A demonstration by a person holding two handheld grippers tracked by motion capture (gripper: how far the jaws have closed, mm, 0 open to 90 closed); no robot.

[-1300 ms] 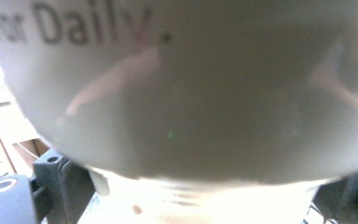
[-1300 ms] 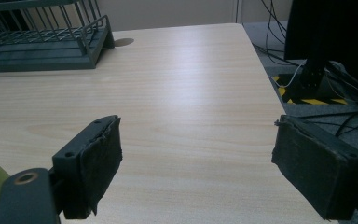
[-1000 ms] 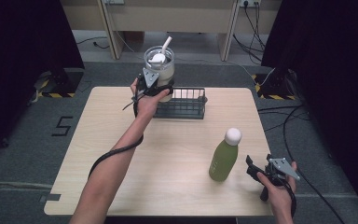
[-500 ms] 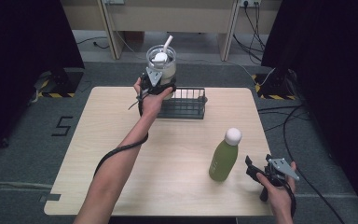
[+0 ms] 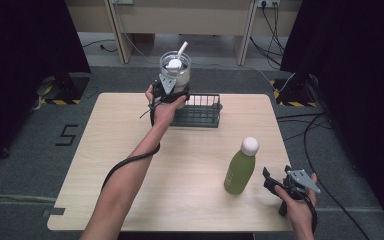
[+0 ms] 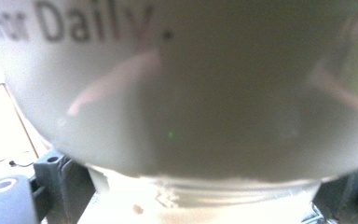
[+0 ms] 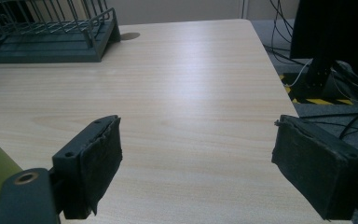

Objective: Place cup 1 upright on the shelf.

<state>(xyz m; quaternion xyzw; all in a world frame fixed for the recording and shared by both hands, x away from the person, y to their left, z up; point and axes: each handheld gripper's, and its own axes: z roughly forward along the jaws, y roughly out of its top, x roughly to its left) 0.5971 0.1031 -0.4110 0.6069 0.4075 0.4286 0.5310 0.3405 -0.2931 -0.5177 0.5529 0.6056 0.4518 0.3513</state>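
**Cup held above the far edge of the desk**

Since the earlier frames, the left hand has shifted the cup slightly to the right at the far edge, while the right hand has kept its place.

Nearest the person, at the desk's (image 5: 130, 180) front right corner, the right gripper (image 5: 271, 181) rests in the hand with its jaws standing apart and nothing between them; the right gripper view shows bare pale wood between its two black pads (image 7: 103, 158). Just to its left stands a green bottle (image 5: 241, 167) with a round white cap, upright on the desk and not touched by the gripper.

Farther off, a dark wire basket (image 5: 200, 111) sits at the far edge of the desk, near its middle.

Farthest, the left gripper (image 5: 172, 95) is clamped on a clear plastic cup (image 5: 175, 75), held raised at the basket's left end. The cup is round, see-through, with a whitish filling, a white lump near the top and a white straw leaning out to the right. In the left gripper view its cloudy wall (image 6: 182, 93) sits very close, with dark printed lettering along the top.
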